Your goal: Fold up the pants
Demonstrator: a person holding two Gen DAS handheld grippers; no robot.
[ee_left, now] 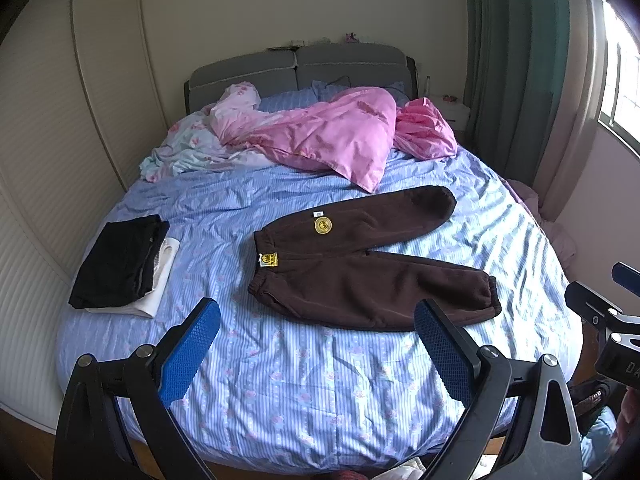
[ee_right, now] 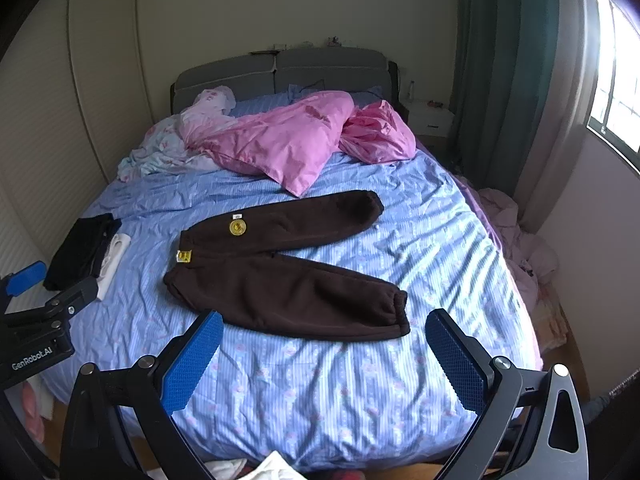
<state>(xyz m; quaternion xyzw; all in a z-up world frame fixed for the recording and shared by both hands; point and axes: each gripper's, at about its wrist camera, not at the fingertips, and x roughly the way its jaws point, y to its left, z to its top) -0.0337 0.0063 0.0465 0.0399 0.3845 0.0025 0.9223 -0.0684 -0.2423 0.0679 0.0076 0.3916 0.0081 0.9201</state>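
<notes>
On the blue striped bed sheet (ee_left: 304,392) we see brown pants (ee_left: 360,264) spread flat near the middle, waistband toward 9 o'clock, both legs running toward 3 o'clock and splayed apart. Left gripper (ee_left: 318,344) hangs over the near edge of the bed, jaws wide apart, holding nothing. Right gripper (ee_right: 324,344) same: wide apart, nothing in it. At 9 o'clock we note a folded black stack (ee_left: 120,260). Pink quilt (ee_left: 332,132) at 12 o'clock.

Tiny items (ee_left: 320,41) atop headboard (ee_left: 300,66), perhaps ornaments, indistinct.
</notes>
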